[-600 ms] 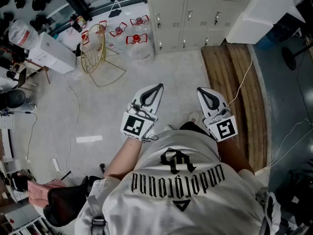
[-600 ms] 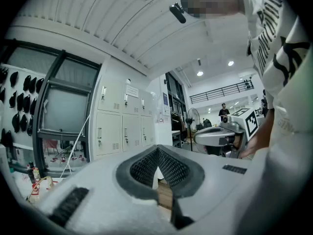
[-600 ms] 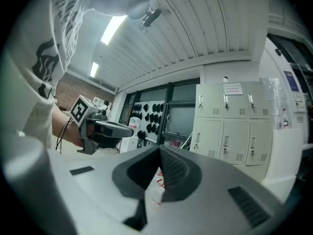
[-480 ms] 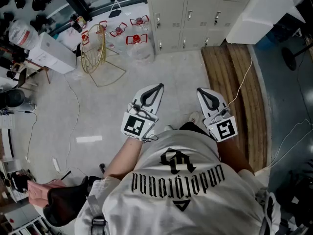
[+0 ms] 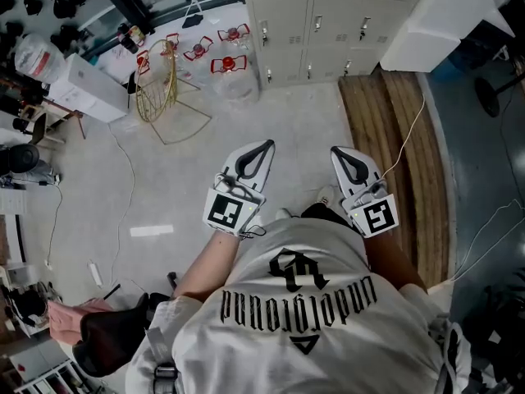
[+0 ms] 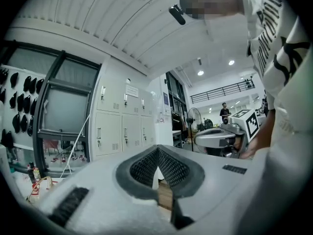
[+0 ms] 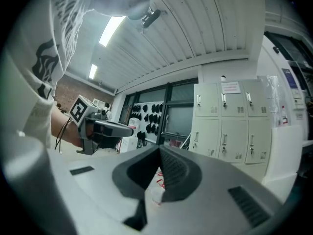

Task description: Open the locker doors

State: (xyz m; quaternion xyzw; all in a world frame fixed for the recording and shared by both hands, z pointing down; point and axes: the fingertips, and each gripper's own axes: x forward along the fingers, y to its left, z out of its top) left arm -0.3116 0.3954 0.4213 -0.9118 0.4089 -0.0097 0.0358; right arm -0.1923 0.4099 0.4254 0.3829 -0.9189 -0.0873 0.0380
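Still well back from the lockers [image 5: 328,23], all shut, with left gripper [image 5: 256,156] and right gripper [image 5: 349,162] unmoved, both closed tight on nothing; opening not yet begun.

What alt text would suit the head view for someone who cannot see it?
Seen from above, a person in a white shirt holds the left gripper and right gripper, both shut, toward closed lockers across a grey floor.

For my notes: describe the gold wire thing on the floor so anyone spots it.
Find the pale lockers at the head view's top. On the floor left of them stands a gold wire frame. Unlike the red-trimmed clear pieces beside it, it is bare yellow wire.
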